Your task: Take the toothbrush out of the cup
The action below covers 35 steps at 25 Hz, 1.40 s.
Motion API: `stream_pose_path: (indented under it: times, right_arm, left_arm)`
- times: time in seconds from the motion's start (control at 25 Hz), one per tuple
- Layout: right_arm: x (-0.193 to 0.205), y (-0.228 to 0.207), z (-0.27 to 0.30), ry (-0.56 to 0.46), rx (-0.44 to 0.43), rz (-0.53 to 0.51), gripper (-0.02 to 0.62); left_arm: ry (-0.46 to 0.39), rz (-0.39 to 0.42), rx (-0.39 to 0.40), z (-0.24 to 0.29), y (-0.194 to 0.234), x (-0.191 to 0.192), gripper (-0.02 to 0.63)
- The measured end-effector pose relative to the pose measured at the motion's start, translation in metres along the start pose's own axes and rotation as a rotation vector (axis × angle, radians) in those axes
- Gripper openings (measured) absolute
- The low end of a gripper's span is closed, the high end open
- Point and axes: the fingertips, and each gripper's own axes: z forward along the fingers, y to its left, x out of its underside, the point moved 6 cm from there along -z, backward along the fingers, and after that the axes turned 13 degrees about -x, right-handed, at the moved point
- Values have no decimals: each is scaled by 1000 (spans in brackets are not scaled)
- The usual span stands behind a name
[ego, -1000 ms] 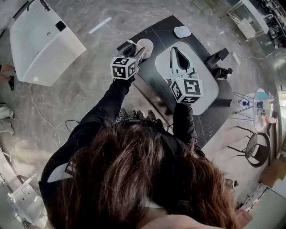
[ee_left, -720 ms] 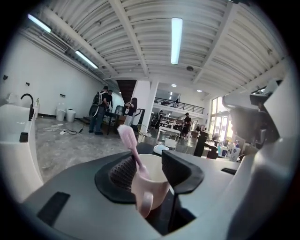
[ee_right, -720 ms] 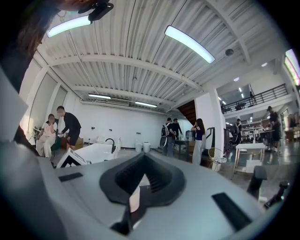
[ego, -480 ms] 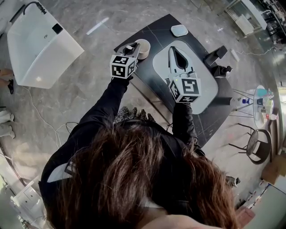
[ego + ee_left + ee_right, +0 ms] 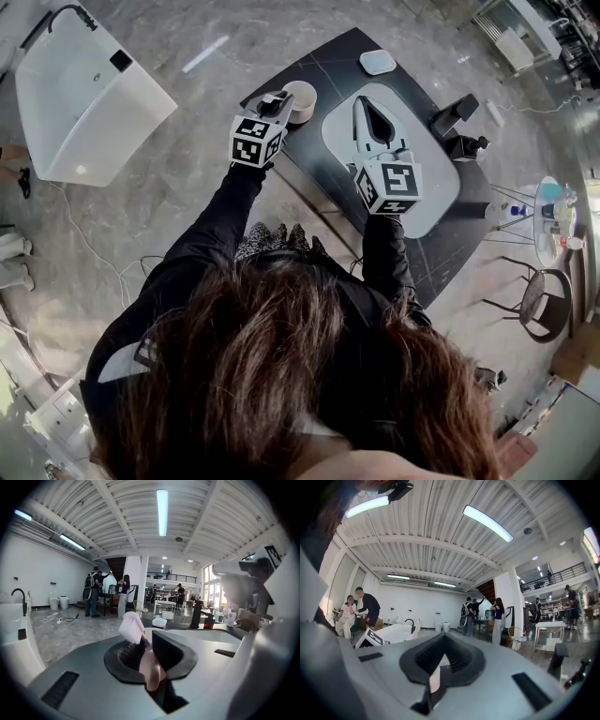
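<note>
claws (image 5: 275, 101) (image 5: 368, 116): 2 | cup (image 5: 302, 101): 1 | toothbrush (image 5: 132, 627): 1 | basin (image 5: 433, 190): 1 | bathtub (image 5: 84, 103): 1

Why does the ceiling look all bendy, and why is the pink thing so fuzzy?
Left gripper view: the wide-angle lens bows the ceiling beams and darkens the corners; the pink toothbrush is too close to focus. Right gripper view: same bowing, and the lamps glare.

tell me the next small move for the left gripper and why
Probably lift the left gripper straight up: its jaws have just closed on the pink toothbrush, and it sits right at the cup, so the brush likely hasn't cleared the rim.
</note>
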Motion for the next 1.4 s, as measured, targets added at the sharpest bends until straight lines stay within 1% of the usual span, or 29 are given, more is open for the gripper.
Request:
stream_pose_path:
  times: [0.2, 0.44, 0.64, 0.76, 0.96, 1.16, 1.4]
  right_arm:
    - [-1, 2, 2, 1, -2, -1, 5]
    - [1, 2, 3, 4, 1, -4, 5]
    - [0, 4, 3, 2, 3, -8, 5]
    - [-1, 6, 3, 4, 0, -8, 5]
    - [0, 8, 5, 5, -2, -4, 5]
    - [3, 12, 8, 8, -11, 2, 5]
    - [5, 18, 15, 12, -27, 1, 5]
  left_arm:
    - [-11, -3, 13, -1, 1, 1, 44]
    - [-45, -66, 21, 0, 4, 3, 44]
    - [-60, -87, 42, 1, 5, 3, 43]
    - [-62, -81, 49, 0, 6, 3, 40]
    - [-107, -62, 62, -5, 9, -12, 38]
    - [-142, -37, 98, -14, 9, -30, 38]
    - [-138, -6, 158, -31, 7, -51, 38]
